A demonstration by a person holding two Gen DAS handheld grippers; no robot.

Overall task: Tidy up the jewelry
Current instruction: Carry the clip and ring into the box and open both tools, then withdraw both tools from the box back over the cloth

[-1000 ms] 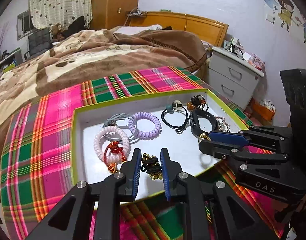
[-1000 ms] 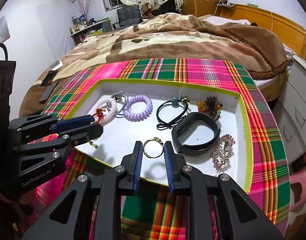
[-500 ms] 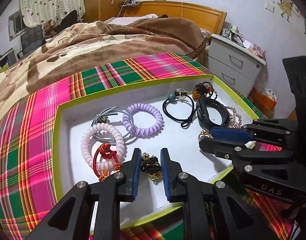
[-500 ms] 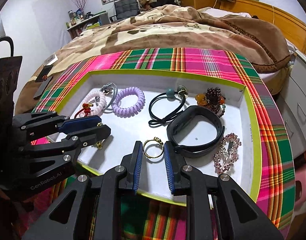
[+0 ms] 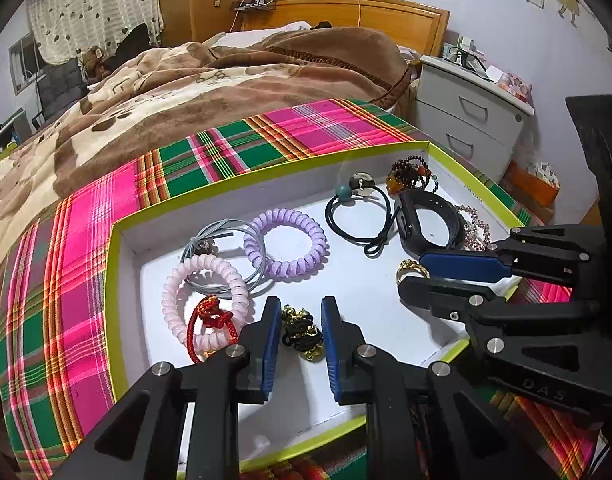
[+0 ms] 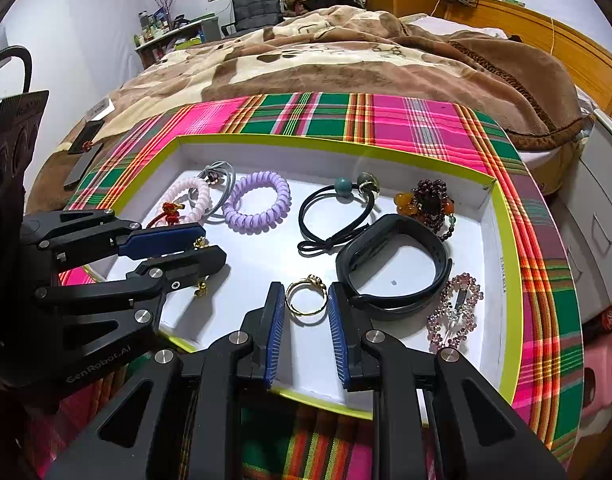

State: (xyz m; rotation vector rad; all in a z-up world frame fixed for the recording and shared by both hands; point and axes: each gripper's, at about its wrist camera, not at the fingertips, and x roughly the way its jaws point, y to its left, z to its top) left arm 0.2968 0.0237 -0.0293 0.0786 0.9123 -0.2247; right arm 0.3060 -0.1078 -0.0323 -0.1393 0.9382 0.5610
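**Two small things held, ready to set down with care**

Ring first, for it is nearest. In the right wrist view the right gripper (image 6: 306, 292) has its two blue pads pressed on a gold ring (image 6: 313, 280), one pad on each side. The ring looks held just above the white floor of the tray (image 6: 266, 272), near the front edge. The left gripper (image 5: 300, 308) is closed on a black and gold hair tie (image 5: 300, 330). From the side, little gold bits hang under its fingers, so I think the tie is off the floor too.

To do this step well, I would keep both grips soft and steady. The ring is thin and could pop out if squeezed more. I would lower each thing onto a bare white spot and let go only when it rests there.

At 3 o'clock of the ring, just beside it, lies a black band (image 6: 386, 305), so there is little room that way. Past the band at 3 o'clock is a pink sparkly clip (image 6: 454, 308). At 11 o'clock of the ring is a purple coil tie (image 6: 256, 204). At 12 o'clock is a black cord tie (image 6: 343, 185) with beads. At 1 o'clock is a bead bracelet (image 6: 426, 200), in the far corner.

The clearest floor seems to be in the middle, between the coil ties and the band. Past the tray is a plaid cloth (image 6: 386, 116), then a brown blanket (image 6: 306, 60).
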